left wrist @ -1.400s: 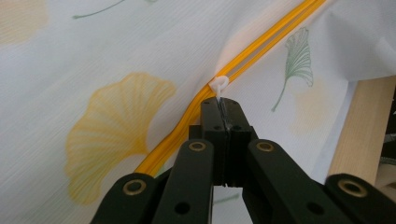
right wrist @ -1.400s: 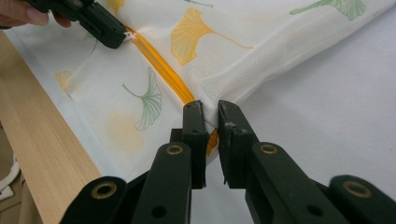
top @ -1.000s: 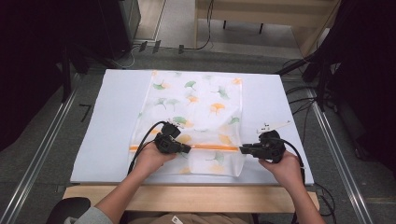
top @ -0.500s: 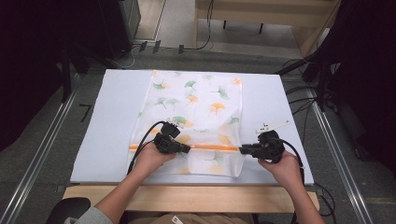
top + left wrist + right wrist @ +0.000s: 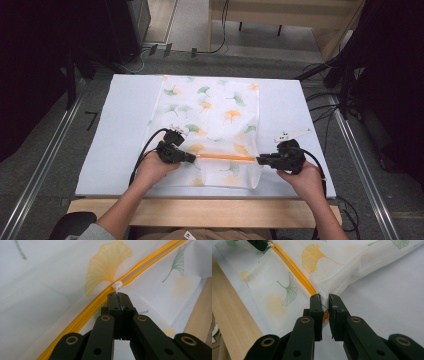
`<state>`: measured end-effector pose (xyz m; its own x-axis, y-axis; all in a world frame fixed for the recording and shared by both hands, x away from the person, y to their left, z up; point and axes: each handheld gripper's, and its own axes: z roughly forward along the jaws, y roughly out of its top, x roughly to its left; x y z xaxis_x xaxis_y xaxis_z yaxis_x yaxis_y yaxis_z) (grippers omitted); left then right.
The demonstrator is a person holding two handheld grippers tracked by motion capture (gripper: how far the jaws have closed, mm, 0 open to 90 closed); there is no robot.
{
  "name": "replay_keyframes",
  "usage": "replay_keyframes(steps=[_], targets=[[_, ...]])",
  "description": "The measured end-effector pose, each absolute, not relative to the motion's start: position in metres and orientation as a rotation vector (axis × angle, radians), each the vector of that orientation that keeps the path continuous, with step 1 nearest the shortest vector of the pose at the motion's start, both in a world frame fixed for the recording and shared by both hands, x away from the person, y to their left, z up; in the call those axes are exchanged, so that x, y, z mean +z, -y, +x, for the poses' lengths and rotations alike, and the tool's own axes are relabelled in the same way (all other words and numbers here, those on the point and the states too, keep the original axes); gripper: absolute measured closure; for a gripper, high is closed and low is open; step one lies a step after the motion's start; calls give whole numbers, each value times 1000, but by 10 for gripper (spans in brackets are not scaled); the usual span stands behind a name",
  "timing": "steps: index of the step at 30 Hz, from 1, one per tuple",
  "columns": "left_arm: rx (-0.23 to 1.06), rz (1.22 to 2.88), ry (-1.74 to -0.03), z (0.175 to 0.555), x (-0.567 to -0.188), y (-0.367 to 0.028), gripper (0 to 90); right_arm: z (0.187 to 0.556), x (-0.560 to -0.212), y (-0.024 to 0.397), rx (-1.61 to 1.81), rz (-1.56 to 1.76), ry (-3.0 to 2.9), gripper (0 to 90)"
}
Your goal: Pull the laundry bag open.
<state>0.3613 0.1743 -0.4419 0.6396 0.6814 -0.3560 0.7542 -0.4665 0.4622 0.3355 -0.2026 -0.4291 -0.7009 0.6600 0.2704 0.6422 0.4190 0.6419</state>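
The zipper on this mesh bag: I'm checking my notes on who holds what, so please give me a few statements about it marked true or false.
1. The left tongs are shut on the white zipper pull. True.
2. The zipper is green. False: it is orange.
3. The right tongs grip the mesh bag at the zipper's end. True.
4. The bag is printed with stripes. False: it shows green and orange ginkgo leaves.
5. The bag hangs in the air. False: it lies on the white sheet.
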Motion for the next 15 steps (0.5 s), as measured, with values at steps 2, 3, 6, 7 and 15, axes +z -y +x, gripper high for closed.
replay_keyframes(steps=[2, 3, 6, 7, 15], targets=[[-171, 2254, -1126, 360, -440, -179, 900, 336, -429, 203, 1168, 1208, -2627, 839], [-167, 2251, -1127, 360, -440, -179, 900, 336, -429, 202, 1168, 1208, -2628, 839], [-163, 2257, -1130, 360, -441, -178, 900, 336, -430, 202, 1163, 1199, -2636, 840], [-165, 2258, -1128, 360, -441, -177, 900, 336, -430, 202, 1163, 1200, -2637, 840], [-168, 2255, -1129, 360, -441, -177, 900, 336, -430, 201, 1161, 1215, -2636, 840]])
